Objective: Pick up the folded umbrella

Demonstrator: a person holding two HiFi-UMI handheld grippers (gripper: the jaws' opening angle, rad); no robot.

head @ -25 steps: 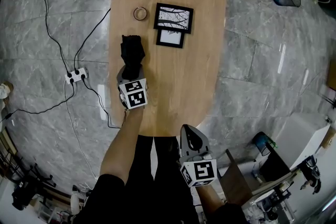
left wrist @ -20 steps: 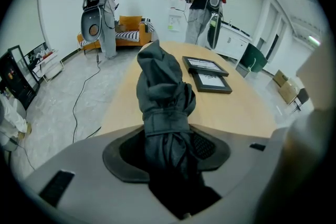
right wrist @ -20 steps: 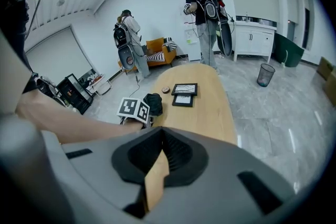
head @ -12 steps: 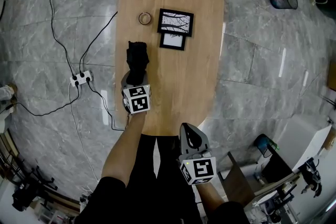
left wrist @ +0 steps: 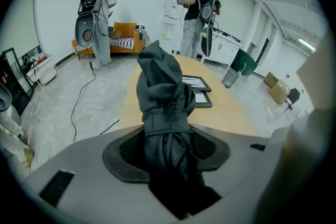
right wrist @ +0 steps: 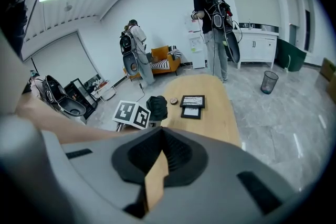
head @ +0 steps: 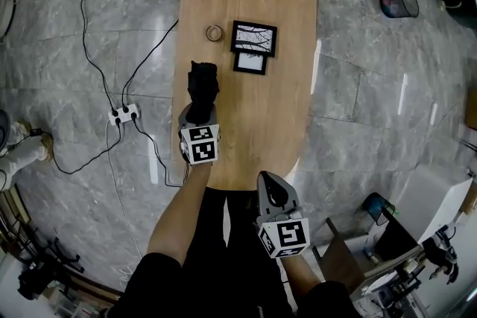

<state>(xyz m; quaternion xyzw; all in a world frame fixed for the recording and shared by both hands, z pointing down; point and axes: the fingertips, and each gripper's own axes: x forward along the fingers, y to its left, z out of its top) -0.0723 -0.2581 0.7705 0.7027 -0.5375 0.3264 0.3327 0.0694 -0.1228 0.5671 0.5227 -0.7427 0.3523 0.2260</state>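
Note:
The folded black umbrella (head: 203, 84) is clamped by its lower end in my left gripper (head: 198, 112), over the left side of the oval wooden table (head: 276, 4). In the left gripper view the umbrella (left wrist: 163, 89) stands up between the two dark pads (left wrist: 206, 145), which press on its bunched fabric, and the left gripper (left wrist: 167, 148) is shut on it. My right gripper (head: 271, 194) hovers off the table's near end, in front of the person's legs. In its own view the right gripper (right wrist: 159, 139) has its jaw tips together and nothing held.
Two black picture frames (head: 253, 39) (head: 249, 62) and a tape ring (head: 215, 33) lie mid-table beyond the umbrella. A power strip (head: 124, 115) with cables lies on the floor at left, a bin (head: 399, 3) at far right. Two people (left wrist: 197, 13) stand beyond the table's far end.
The left gripper has lifted with the umbrella still in its grip, and the right gripper has risen a little too. The things on the table have stayed where they were.

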